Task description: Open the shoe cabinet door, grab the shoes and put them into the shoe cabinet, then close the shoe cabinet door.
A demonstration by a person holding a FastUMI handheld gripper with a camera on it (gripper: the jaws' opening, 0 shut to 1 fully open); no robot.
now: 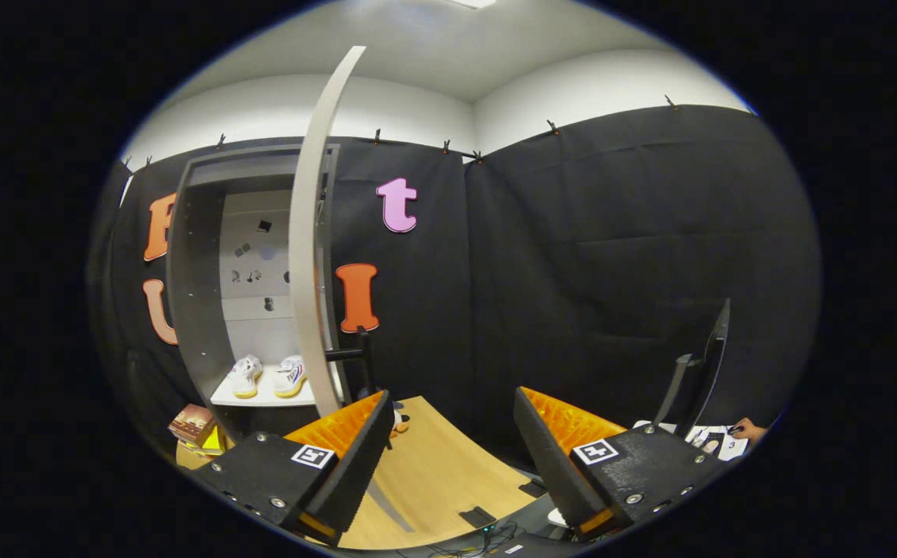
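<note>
On the cabinet shelf [262, 397], the shoes [266, 377] sit paired. The gripper [452, 449], fingers apart and empty, should push the door [311, 232] squarely shut.

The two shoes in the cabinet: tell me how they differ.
The left shoe stands nearer the shoe cabinet wall; the right shoe stands nearer the open door, showing darker side stripes. Both are white with yellow soles, side by side on the shelf. The hand-held gripper is open, holding nothing.
</note>
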